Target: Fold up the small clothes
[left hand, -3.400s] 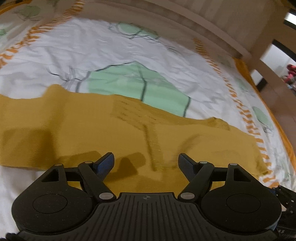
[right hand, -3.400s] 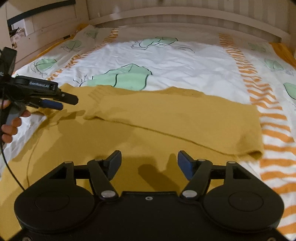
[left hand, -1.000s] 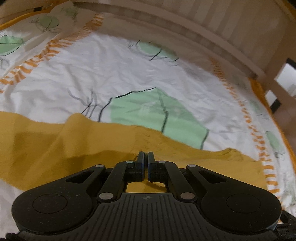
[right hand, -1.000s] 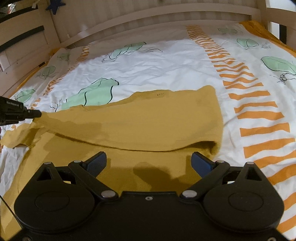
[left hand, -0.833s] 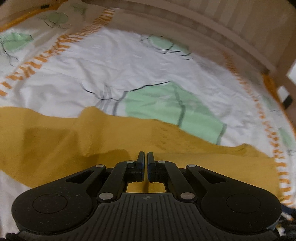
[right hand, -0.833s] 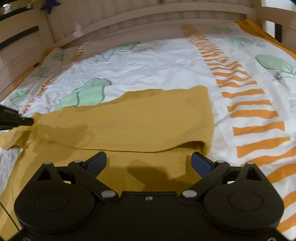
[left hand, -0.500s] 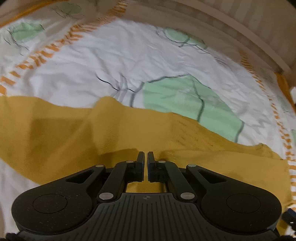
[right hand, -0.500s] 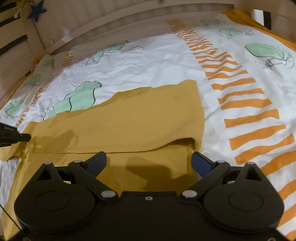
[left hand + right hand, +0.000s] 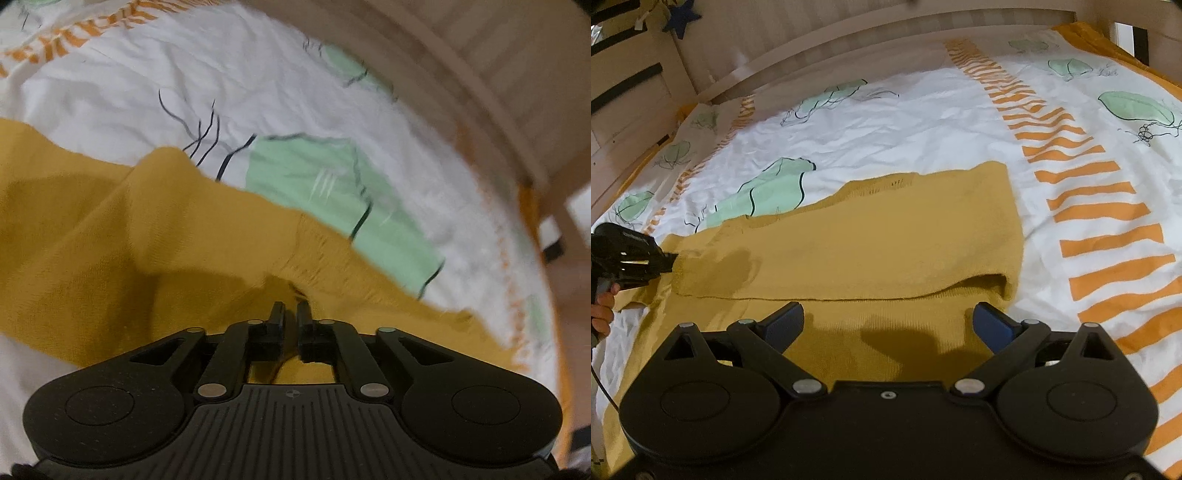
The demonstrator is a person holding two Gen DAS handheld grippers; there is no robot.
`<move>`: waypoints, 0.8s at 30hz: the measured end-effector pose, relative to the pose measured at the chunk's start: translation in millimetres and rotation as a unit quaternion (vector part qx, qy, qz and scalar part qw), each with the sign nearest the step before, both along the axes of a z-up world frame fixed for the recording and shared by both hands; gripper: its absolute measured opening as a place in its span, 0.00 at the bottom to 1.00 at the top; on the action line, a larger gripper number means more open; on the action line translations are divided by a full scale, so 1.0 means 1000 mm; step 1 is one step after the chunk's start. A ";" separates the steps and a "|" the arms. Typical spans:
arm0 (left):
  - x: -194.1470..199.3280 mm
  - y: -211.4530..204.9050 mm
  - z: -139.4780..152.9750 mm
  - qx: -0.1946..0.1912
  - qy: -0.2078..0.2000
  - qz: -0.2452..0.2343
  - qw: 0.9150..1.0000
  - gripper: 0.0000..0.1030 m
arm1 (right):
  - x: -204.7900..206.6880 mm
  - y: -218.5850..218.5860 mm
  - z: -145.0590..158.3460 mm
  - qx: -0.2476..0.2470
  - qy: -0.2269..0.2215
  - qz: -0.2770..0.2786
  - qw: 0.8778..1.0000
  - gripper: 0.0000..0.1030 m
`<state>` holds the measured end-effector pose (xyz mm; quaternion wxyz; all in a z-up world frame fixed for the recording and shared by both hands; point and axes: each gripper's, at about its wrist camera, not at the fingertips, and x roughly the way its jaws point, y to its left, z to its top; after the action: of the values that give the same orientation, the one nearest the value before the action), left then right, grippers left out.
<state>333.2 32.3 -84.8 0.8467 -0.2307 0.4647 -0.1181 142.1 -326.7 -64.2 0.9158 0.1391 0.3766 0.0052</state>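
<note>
A mustard-yellow knit garment [image 9: 871, 243] lies on the bed, its upper layer folded over the lower one. My left gripper [image 9: 290, 314] is shut on a pinch of this yellow garment [image 9: 184, 236] near a seam; it also shows at the left edge of the right wrist view [image 9: 670, 264], gripping the folded layer's left end. My right gripper [image 9: 886, 326] is open and empty, hovering over the garment's near part, just in front of the fold's edge.
The bed sheet [image 9: 923, 122] is white with green leaf prints and orange stripes [image 9: 1100, 210]. A wooden bed rail [image 9: 849, 40] runs along the far side. A hand [image 9: 600, 314] holds the left gripper's handle.
The left gripper went from open to shut on the garment and has dragged the fabric, bunching it at the fingertips. The right gripper has opened wider and shifted its view leftward over the fold.
</note>
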 end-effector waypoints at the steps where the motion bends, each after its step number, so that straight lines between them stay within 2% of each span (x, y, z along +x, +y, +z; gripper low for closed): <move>1: 0.001 0.001 0.002 -0.008 -0.004 0.004 1.000 0.24 | 0.000 0.001 0.000 0.000 -0.002 -0.002 1.000 0.96; 2: 0.000 0.001 0.004 -0.010 -0.007 0.008 1.000 0.34 | 0.000 0.001 0.000 0.000 -0.003 -0.002 1.000 0.96; 3: -0.001 0.000 0.005 -0.006 -0.011 0.008 1.000 0.35 | 0.000 0.001 0.000 -0.001 -0.002 -0.001 1.000 0.96; 7: 0.000 -0.008 0.003 0.029 -0.003 -0.007 1.000 0.36 | 0.001 0.004 -0.002 -0.003 0.004 0.004 1.000 0.96; 16: -0.003 0.003 0.007 -0.001 -0.027 0.024 0.999 0.36 | 0.001 0.005 -0.002 0.001 0.004 0.005 1.000 0.96; 20: -0.004 0.000 0.011 0.020 -0.033 0.020 0.999 0.36 | 0.000 0.005 0.000 0.002 -0.004 0.001 1.000 0.96; 24: -0.001 -0.010 -0.006 0.031 0.003 -0.005 0.999 0.37 | 0.000 0.006 -0.001 0.001 -0.002 0.001 1.000 0.96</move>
<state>332.3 22.3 -90.4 0.8514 -0.2018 0.4720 -0.1073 142.3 -320.8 -65.1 0.9166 0.1398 0.3745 0.0065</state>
